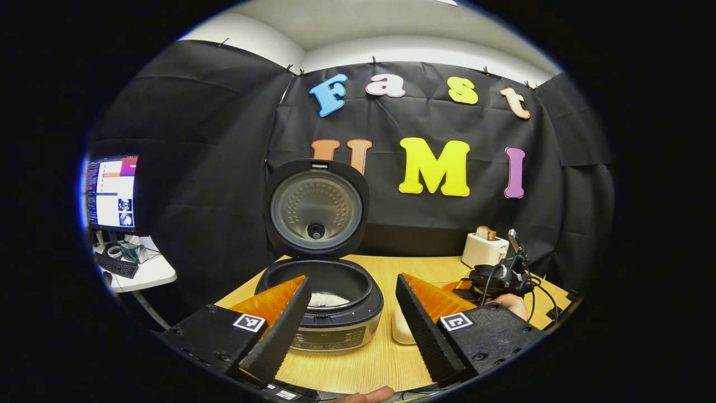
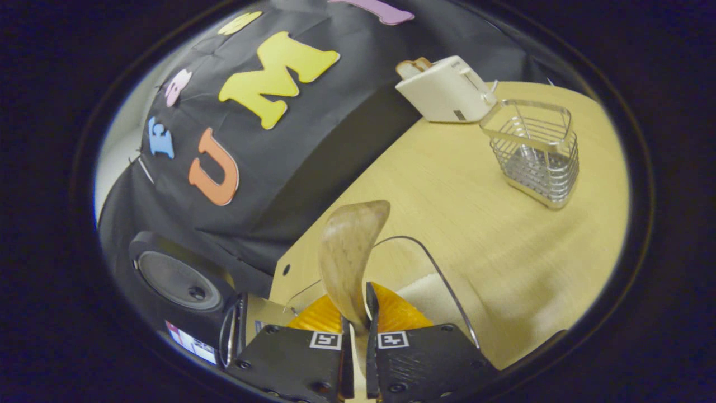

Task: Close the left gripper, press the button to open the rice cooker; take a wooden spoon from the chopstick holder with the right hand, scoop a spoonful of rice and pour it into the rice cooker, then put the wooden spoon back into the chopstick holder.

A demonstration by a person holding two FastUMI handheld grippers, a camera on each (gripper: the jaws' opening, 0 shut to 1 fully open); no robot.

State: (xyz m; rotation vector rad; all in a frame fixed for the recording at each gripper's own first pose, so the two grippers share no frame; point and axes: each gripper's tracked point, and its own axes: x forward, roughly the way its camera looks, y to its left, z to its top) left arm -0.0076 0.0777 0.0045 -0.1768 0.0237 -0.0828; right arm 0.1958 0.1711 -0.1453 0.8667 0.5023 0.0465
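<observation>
Two claws appeared at this moment. Left claw (image 1: 352,313): fingers spread well apart, holding nothing, raised above the bench (image 1: 358,364). Between and beyond its fingers stood the rice cooker (image 1: 321,313), its lid (image 1: 316,208) swung upright and a patch of white rice (image 1: 329,299) lying in the inner pot. To the right, farther back on the bench, stood a toaster (image 1: 484,249), with the other handheld unit near it. Right claw (image 2: 354,327): fingers pressed together on the handle of the wooden spoon (image 2: 349,252), whose bowl rose straight ahead of the fingertips. A clear container (image 2: 430,268) holding white rice lay just behind the spoon. The wire chopstick holder (image 2: 534,154) stood well apart, at the upper right, beside the toaster.
</observation>
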